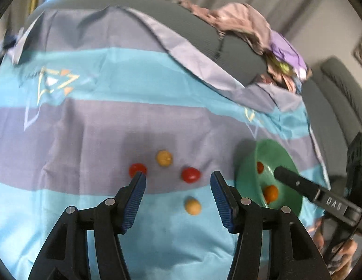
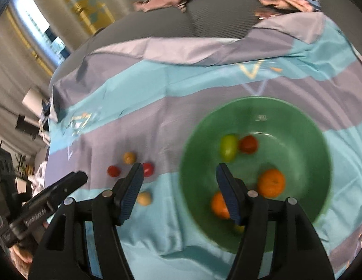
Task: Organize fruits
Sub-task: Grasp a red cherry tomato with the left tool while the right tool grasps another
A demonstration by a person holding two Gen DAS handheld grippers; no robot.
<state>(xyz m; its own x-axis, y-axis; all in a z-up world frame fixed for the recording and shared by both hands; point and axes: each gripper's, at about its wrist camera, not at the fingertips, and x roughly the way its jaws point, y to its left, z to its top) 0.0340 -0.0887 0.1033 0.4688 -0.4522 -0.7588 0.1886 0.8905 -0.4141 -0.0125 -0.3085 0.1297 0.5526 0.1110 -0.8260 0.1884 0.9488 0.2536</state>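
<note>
Setting: a blue and grey striped cloth point(image 1: 92, 126) spread over a grey couch point(image 1: 195, 25), clothes point(image 1: 251, 28) heaped at its back.
Bowl: green bowl point(image 2: 297, 126) on the cloth, holding two oranges point(image 2: 272, 183), a green fruit point(image 2: 228, 149) and a red one point(image 2: 248, 144).
Loose fruit: two red tomatoes point(image 1: 190, 175) and two yellow fruits point(image 1: 164, 158) lie on the cloth, left of the bowl.
Left gripper point(image 1: 178, 193): fingers released, empty, over the loose fruit.
Right gripper point(image 2: 179, 191): fingers released, empty, over the bowl's near rim.

Green bowl point(image 2: 297, 121) glossy, probably plastic (blurred); striped sheet point(image 2: 157, 121) smooth cloth, slight sheen.
</note>
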